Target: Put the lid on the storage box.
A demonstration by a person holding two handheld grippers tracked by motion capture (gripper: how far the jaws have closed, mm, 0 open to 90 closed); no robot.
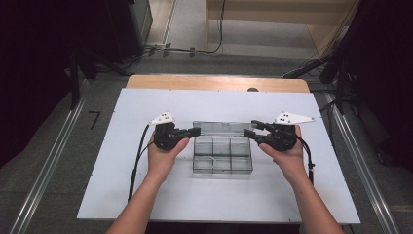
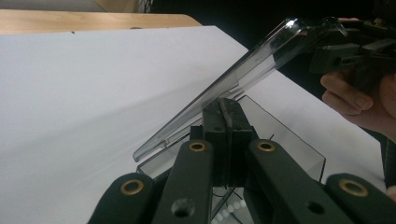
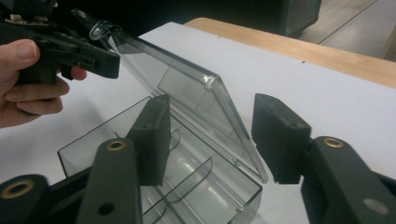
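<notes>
raised lid [image 1: 221, 127] blocks box [image 1: 222, 164] rear, white table [image 1: 146, 105] around open

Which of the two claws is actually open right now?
The right claw: its jaws stand wide apart around the clear box's raised lid. The left claw has its jaws pressed together.

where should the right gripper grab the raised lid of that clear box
Take the clear lid by its free end edge on the right gripper's side, coming in end-on from the right. The lid is a thin flat panel tilted up over the divided box, so that edge fits between the open jaws. The left gripper looks shut on the opposite end.
</notes>
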